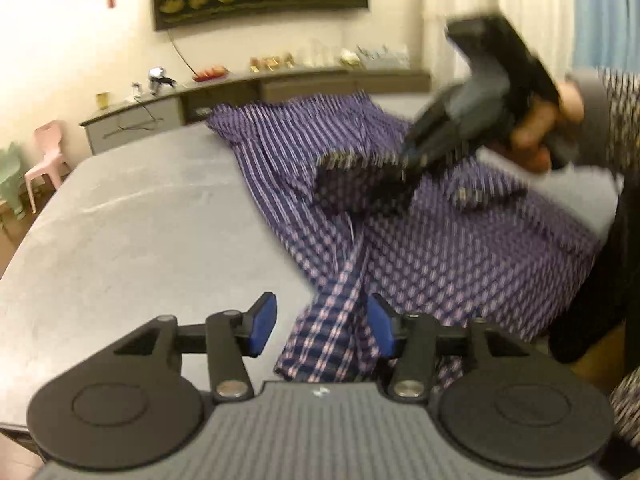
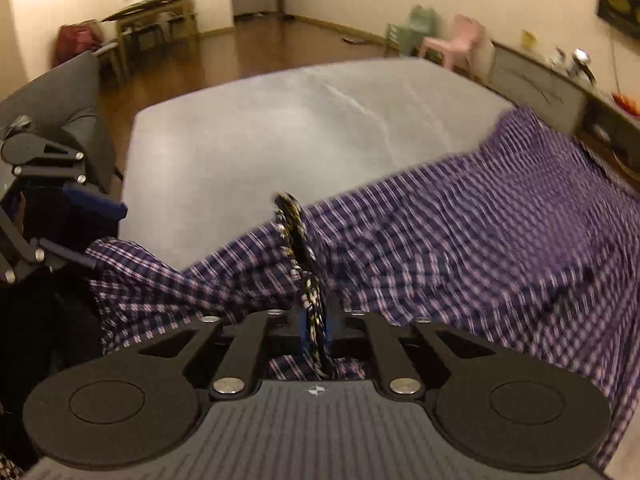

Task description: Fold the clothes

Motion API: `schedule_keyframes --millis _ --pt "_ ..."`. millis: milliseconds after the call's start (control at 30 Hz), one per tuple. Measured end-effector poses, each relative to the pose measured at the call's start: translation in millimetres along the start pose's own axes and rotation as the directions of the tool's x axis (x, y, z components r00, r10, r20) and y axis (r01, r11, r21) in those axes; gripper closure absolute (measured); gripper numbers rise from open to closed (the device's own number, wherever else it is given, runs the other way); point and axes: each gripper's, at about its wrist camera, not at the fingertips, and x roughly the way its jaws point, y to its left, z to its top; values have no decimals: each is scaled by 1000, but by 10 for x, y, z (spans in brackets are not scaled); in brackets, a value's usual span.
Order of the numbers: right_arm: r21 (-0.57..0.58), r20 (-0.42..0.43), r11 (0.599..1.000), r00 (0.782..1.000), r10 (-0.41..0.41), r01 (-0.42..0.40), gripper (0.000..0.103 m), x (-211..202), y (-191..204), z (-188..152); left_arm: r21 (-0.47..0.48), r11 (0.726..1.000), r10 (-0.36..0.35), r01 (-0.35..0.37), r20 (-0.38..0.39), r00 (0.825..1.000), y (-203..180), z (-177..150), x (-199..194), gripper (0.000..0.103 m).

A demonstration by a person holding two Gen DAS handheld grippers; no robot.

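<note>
In the left wrist view, the left gripper (image 1: 322, 326) fills the bottom of the frame with its blue-padded fingers (image 1: 264, 322) standing apart. A narrow, bunched end of the purple checked garment (image 1: 420, 240) runs up between them from the lower centre; whether the cloth touches either pad is hard to tell, and its lowest edge is hidden behind the gripper body. From there the garment spreads toward the right and upper middle of the frame over the grey bench (image 1: 140, 220), and its right portion is smeared by motion blur. In the upper right, the right gripper (image 1: 360, 184) is a dark blurred shape held by a person's hand (image 1: 536, 136), with a fold of cloth lifted at its tip; the patterned sleeve (image 1: 624, 92) is cut off by the frame edge.

In the right wrist view, the right gripper (image 2: 316, 320) sits at bottom centre, its fingers pressed together on a dark speckled cord or trim (image 2: 294, 220) of the purple checked garment (image 2: 480, 240); the pads are almost wholly covered by it. The cloth stretches from lower left to the far right, blurred, over the grey bench (image 2: 280, 120). At the left edge, the left gripper (image 2: 80, 216) is only partly in frame. Farther back, a pink chair (image 2: 456, 42) stands near a low sideboard (image 2: 536, 80) in the upper right.
</note>
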Motion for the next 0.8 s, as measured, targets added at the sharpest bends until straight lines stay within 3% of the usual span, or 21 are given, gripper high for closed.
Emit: schedule_keyframes --millis 33,67,100,133,167,233,367,467,567,633,667,800 --pt "24 34 999 999 -39 39 58 -83 9 -44 15 1000 2 -2 -25 1000 -21 -18 56 57" --pt "45 71 998 997 -40 37 52 -151 26 -50 31 1000 0 2 -48 999 -48 -38 104 58" --pt "62 105 998 994 -38 31 47 -215 53 -56 43 999 -3 6 -65 998 -64 -58 141 71" --pt "53 127 999 992 -19 12 42 -262 134 -62 53 998 -10 14 -79 997 -90 -69 172 94" --pt "25 134 1000 991 2 -6 39 -285 237 -63 56 998 -20 25 -86 996 -117 -72 188 100" --pt "-33 146 999 989 36 -32 37 -318 436 -76 59 998 -28 34 -99 995 -174 -62 174 100" --pt "-119 158 991 984 86 -68 37 -354 734 -104 -14 994 -105 104 -152 983 -434 58 49 100" --pt "-91 133 993 988 81 -69 37 -302 725 -86 -63 987 -158 148 -203 966 -680 89 68 98" --pt "-20 106 999 993 51 -49 37 -258 653 -91 -1 996 -86 89 -251 964 -900 8 167 83" --pt "20 96 999 995 39 -41 37 -252 641 -96 -12 996 -83 83 -247 965 -911 -6 122 60" --pt "40 90 998 995 35 -39 37 -237 621 -113 -28 996 -93 89 -240 966 -901 3 92 55" --pt "122 66 992 998 20 -28 37 -179 540 -179 -38 982 -188 184 -246 951 -981 -13 132 54"
